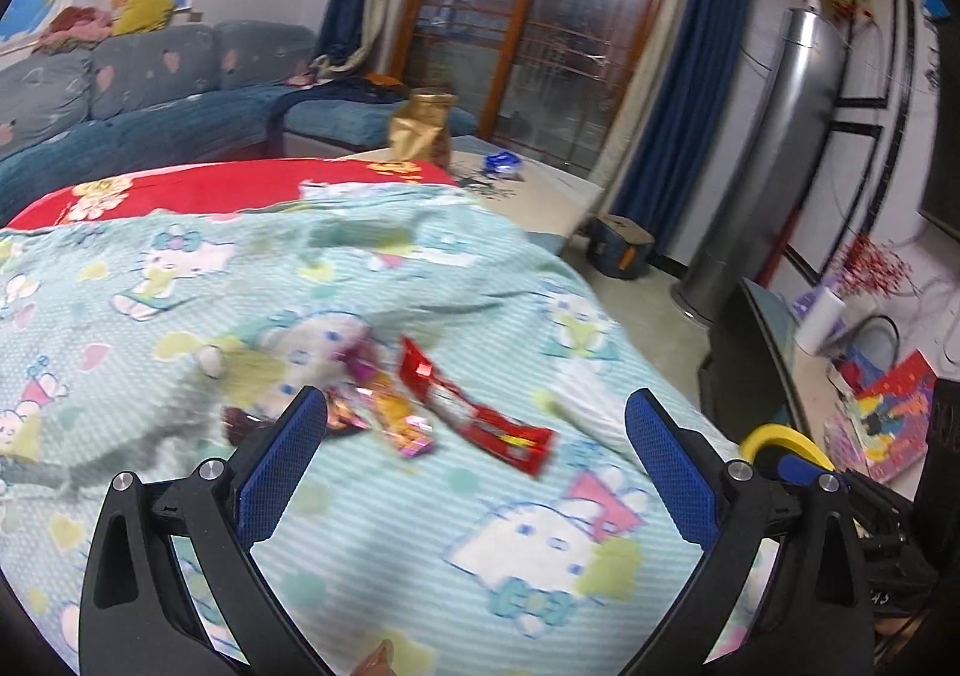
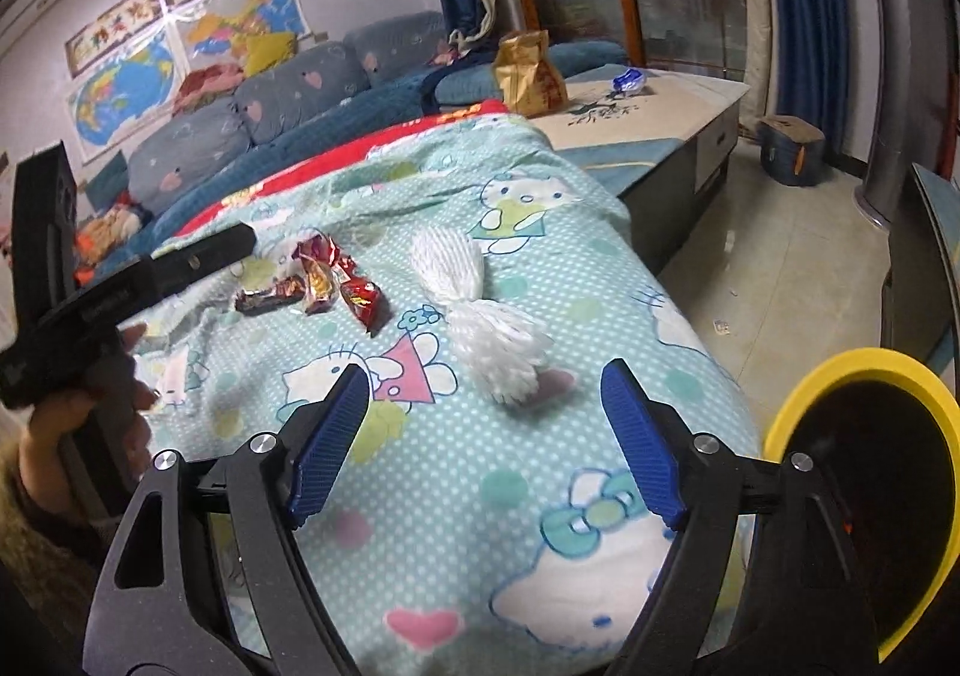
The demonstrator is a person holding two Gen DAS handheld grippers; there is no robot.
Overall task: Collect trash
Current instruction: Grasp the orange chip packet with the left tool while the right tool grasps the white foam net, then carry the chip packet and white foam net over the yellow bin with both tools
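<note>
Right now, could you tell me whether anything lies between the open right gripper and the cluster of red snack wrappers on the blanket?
Yes, partly. A white yarn tassel lies on the cartoon-cat blanket just ahead of the right gripper. The red snack wrappers sit farther back and to its left. Bare blanket leads there past the tassel.

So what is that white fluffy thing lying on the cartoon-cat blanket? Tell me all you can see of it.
The white fluffy bundle looks like a bunch of soft yarn or mop strands, pinched narrow near its middle and fanning out at both ends. It lies flat on the teal cartoon-cat blanket, to the right of the pile of snack wrappers and apart from them. The far end looks ribbed, the near end looser and tufted. Nothing grips it; the open right gripper is short of it.
</note>
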